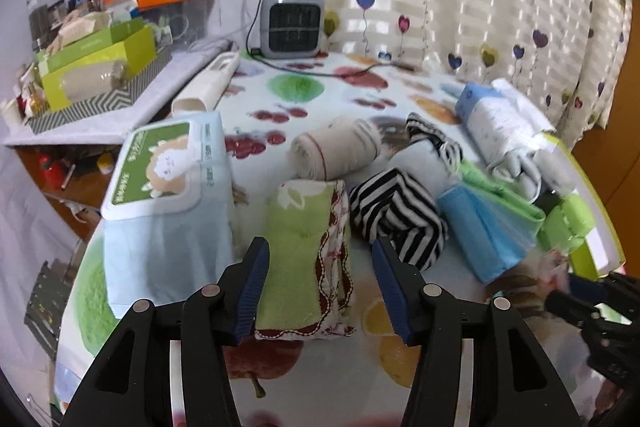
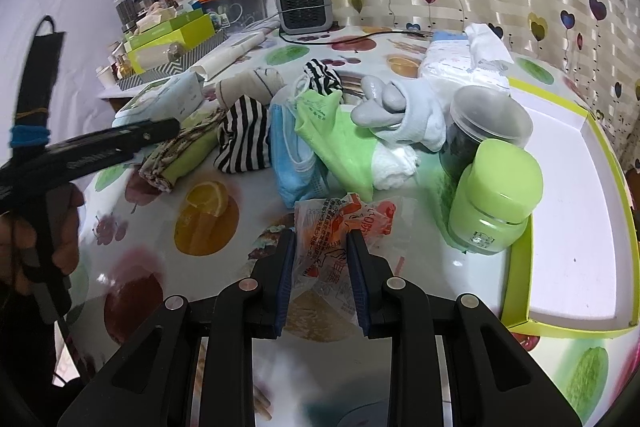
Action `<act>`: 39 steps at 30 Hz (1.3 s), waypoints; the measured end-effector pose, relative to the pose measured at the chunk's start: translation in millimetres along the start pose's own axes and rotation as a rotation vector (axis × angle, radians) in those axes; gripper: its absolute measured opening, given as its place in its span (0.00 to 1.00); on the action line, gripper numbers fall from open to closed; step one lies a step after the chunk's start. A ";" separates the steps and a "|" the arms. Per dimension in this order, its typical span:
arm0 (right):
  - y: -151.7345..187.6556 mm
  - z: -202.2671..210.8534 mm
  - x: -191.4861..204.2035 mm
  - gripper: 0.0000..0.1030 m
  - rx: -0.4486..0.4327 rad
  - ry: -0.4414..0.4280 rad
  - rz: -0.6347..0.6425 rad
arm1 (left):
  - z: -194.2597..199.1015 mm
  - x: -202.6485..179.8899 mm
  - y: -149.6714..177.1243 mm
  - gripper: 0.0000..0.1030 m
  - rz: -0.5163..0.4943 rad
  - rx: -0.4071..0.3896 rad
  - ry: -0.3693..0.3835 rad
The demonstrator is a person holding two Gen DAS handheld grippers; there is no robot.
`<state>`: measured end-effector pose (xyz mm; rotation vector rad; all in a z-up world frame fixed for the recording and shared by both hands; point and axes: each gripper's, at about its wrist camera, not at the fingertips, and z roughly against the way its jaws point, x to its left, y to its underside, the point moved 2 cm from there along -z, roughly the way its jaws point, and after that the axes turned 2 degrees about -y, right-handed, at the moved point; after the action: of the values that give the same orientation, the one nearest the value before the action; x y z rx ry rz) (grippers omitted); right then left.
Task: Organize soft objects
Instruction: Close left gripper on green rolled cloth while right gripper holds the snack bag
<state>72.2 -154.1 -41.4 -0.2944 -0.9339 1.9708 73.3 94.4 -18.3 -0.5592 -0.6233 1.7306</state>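
Observation:
A folded green towel (image 1: 304, 259) with a red-stitched edge lies between the fingers of my left gripper (image 1: 320, 247). Its jaws stand wide; the right pad (image 1: 390, 283) is clear of the cloth, so the gripper is open. Beside the towel sit a black-and-white striped cloth (image 1: 396, 215), a blue face mask (image 1: 480, 227) and a beige roll (image 1: 336, 151). My right gripper (image 2: 321, 239) is shut on a crumpled orange-and-white plastic wrapper (image 2: 344, 219) just above the table. In the right wrist view the left gripper (image 2: 152, 131) hovers over the towel (image 2: 180, 155), held by a hand.
A wet-wipe pack (image 1: 168, 179) lies left of the towel. Grey socks (image 2: 400, 111), a green cloth (image 2: 340, 143), a tissue pack (image 2: 460, 63), a green jar (image 2: 496, 195) and a dark jar (image 2: 484, 127) crowd the right, beside a yellow-green tray (image 2: 568, 227). A small heater (image 1: 292, 27) stands at the back.

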 end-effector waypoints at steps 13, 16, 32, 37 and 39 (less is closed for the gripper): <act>-2.1 3.2 -0.5 0.26 -0.005 0.000 -0.001 | -22.5 -10.3 6.6 0.51 -0.059 0.053 -0.046; -3.3 5.1 -0.2 0.26 -0.008 -0.002 -0.001 | -21.3 -12.0 7.9 0.47 -0.069 0.049 -0.065; -4.1 20.4 0.4 0.26 -0.043 -0.003 0.000 | 7.1 -7.1 15.6 0.18 -0.040 0.012 -0.038; -4.8 28.5 1.3 0.26 -0.068 -0.003 0.003 | 25.6 -10.6 14.9 0.18 -0.028 -0.020 -0.004; -4.7 32.4 1.3 0.26 -0.079 -0.005 0.004 | 33.1 -13.6 13.9 0.18 -0.025 -0.034 0.014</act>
<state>57.2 -167.6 -15.7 -0.3363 -1.0170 1.9415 44.7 74.5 -2.3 -0.5842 -0.6482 1.6942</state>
